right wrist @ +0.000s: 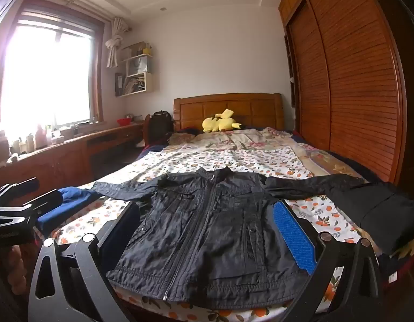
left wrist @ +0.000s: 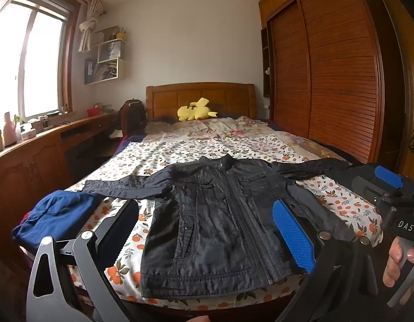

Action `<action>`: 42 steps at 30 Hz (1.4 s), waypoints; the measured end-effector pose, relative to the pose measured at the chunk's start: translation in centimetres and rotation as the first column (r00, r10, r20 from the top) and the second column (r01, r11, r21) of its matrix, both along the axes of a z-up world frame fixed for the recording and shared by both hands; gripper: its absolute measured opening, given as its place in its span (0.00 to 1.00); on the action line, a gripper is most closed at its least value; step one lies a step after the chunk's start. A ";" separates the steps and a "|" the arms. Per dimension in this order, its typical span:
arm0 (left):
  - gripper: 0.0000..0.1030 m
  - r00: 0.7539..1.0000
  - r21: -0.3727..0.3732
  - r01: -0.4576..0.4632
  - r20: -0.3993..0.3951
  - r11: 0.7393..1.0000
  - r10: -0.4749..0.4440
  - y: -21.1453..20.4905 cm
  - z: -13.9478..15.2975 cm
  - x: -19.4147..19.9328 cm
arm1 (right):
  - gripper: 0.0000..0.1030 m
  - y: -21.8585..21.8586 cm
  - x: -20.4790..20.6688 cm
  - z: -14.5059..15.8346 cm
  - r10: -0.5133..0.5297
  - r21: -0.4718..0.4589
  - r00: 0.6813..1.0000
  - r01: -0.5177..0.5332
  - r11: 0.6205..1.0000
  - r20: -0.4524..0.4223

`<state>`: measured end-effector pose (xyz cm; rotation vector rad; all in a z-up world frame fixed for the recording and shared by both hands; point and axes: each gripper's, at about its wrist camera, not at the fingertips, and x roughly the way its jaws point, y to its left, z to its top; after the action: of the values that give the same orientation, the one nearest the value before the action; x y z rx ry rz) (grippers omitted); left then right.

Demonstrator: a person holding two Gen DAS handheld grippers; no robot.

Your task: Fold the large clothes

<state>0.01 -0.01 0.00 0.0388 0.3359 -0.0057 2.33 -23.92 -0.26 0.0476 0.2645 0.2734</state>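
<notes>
Black jacket [left wrist: 215, 214] flat on the bed [left wrist: 180, 145], just beyond both wide-open, empty tongs [left wrist: 207, 230].

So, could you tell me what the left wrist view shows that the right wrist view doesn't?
Only the left wrist view shows the right gripper and the bare hand holding it. Only the right wrist view shows the left gripper at its left edge. Both share the black jacket spread flat, zipped, sleeves out, and the yellow plush toy by the headboard.

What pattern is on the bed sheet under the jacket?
White with small oranges and leaves; clearest in the left wrist view.
</notes>
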 end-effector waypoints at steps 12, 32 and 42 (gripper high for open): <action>0.98 1.000 -0.002 0.002 0.007 1.000 -0.002 0.0 0.0 0.0 | 0.94 0.0 0.2 -0.1 0.001 -0.001 1.000 -0.001 1.000 0.001; 0.98 1.000 0.003 0.001 0.005 1.000 -0.001 0.1 0.0 -0.1 | 0.94 0.0 0.0 -0.2 0.001 0.003 1.000 -0.001 1.000 -0.002; 0.98 1.000 0.005 0.001 0.005 1.000 -0.001 0.0 0.0 0.0 | 0.94 0.1 -0.1 -0.2 0.002 0.003 1.000 -0.002 1.000 -0.003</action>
<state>-0.03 0.02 0.00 0.0435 0.3306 -0.0054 2.27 -23.86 -0.43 0.0510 0.2671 0.2757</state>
